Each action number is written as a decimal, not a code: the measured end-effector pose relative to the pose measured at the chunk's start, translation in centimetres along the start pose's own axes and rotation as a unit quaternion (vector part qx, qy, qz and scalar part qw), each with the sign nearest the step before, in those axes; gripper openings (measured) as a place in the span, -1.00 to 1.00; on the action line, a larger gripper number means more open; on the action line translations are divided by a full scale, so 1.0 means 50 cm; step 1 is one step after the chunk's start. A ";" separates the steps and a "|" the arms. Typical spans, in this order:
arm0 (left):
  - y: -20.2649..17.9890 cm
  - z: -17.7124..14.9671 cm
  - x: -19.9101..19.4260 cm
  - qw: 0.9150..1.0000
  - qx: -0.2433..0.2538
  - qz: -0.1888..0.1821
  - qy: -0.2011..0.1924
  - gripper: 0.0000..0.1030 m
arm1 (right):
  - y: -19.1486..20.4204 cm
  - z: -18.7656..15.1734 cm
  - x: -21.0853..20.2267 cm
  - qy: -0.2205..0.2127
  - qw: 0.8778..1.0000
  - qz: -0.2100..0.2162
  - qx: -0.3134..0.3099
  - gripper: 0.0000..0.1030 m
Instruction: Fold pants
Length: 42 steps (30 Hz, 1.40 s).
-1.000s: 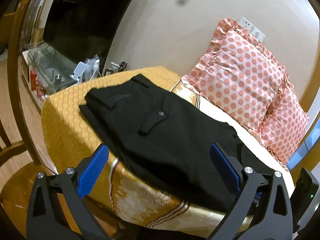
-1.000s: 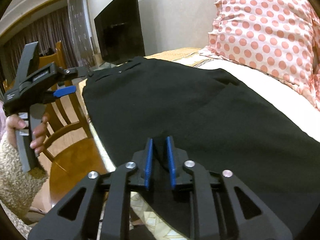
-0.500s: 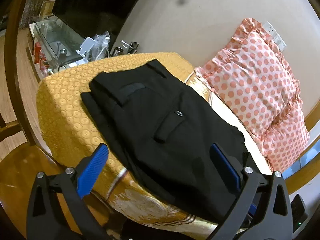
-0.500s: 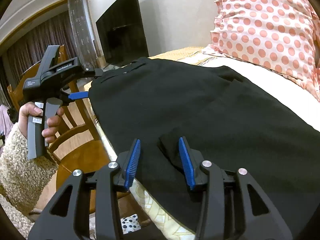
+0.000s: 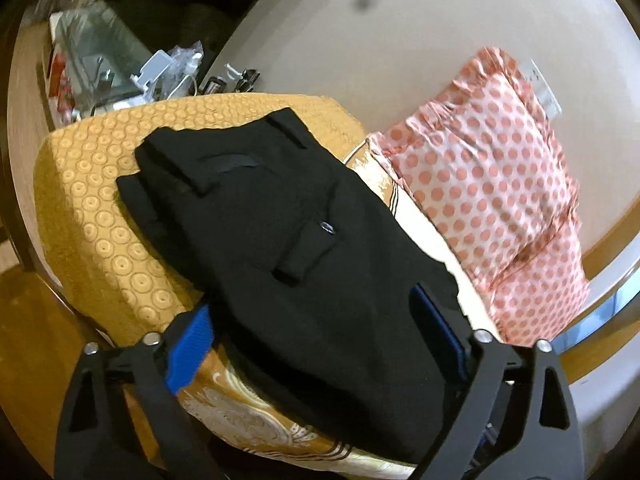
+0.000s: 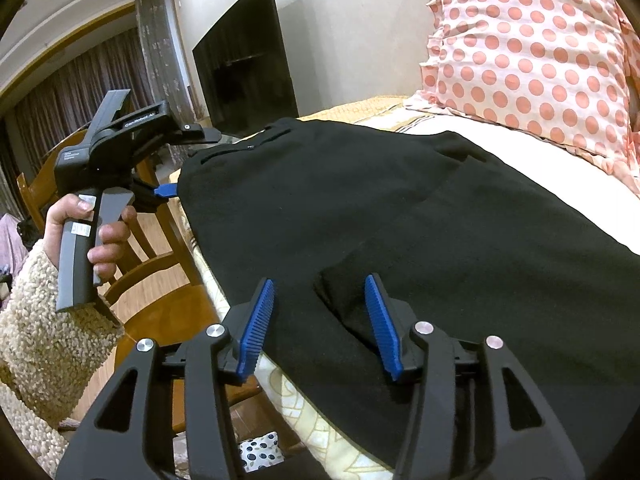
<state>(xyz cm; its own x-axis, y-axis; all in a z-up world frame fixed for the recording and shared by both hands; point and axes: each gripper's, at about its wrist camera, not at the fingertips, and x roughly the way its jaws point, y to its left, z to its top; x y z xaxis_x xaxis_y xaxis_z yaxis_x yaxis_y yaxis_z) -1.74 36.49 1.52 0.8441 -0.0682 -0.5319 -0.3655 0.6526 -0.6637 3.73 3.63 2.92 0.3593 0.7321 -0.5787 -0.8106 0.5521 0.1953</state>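
The black pants [image 5: 288,248] lie folded on the bed, waistband at the far end over the yellow cover [image 5: 92,216]. They also show in the right wrist view [image 6: 400,208]. My left gripper [image 5: 316,340] is open, its blue pads on either side of the near edge of the pants. It also shows in the right wrist view [image 6: 168,190], held by a hand at the bed's left edge. My right gripper [image 6: 320,320] is open over the near edge of the pants, holding nothing.
A pink polka-dot pillow [image 5: 492,184] leans on the wall at the head of the bed [image 6: 532,40]. A wooden chair [image 6: 152,280] stands beside the bed. A black TV [image 6: 244,76] and a cluttered glass stand [image 5: 104,64] are behind.
My right gripper opened and let go of the pants fold. My left gripper moved in toward the pants, its pads now at the near edge.
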 end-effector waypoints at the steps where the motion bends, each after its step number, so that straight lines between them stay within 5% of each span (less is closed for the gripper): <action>1: 0.006 0.002 -0.001 1.000 -0.010 -0.007 -0.001 0.67 | 0.001 0.000 0.001 -0.001 1.000 0.000 -0.001 -0.01; 9: 0.054 0.017 0.004 0.994 -0.094 -0.050 0.005 0.21 | -0.011 -0.002 -0.012 -0.005 1.000 0.010 0.028 0.00; 13: 0.064 0.022 -0.001 0.994 -0.106 -0.038 -0.001 -0.56 | -0.026 -0.006 -0.039 -0.013 0.999 0.004 0.038 0.00; 20: -0.089 0.026 -0.035 0.997 0.045 0.030 -0.045 -0.71 | -0.075 -0.025 -0.145 -0.061 0.996 -0.022 0.062 0.05; 26: -0.296 -0.011 -0.035 0.980 0.186 0.028 -0.066 -0.73 | -0.132 -0.070 -0.254 -0.101 0.987 -0.082 0.090 0.13; 31: -0.493 -0.121 -0.010 0.946 0.320 -0.019 -0.057 -0.73 | -0.207 -0.133 -0.347 -0.121 0.969 -0.143 0.159 0.13; 35: -0.635 -0.271 0.018 0.904 0.415 -0.097 -0.020 -0.74 | -0.254 -0.182 -0.407 -0.137 0.951 -0.184 0.210 0.13; 39: -0.690 -0.451 0.088 0.863 0.480 -0.145 0.071 -0.74 | -0.282 -0.230 -0.455 -0.146 0.934 -0.220 0.241 0.13; 42: -0.677 -0.565 0.152 0.832 0.521 -0.126 0.143 -0.77 | -0.300 -0.254 -0.472 -0.143 0.926 -0.236 0.258 0.13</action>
<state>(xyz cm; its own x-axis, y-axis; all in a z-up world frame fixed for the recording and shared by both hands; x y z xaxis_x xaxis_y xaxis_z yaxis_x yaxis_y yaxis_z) 5.96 -7.45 5.07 0.6605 -0.3811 -0.6470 0.4733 0.8802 -0.0353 1.52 -26.98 3.58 0.7849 0.3949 -0.4774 -0.2286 0.9008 0.3693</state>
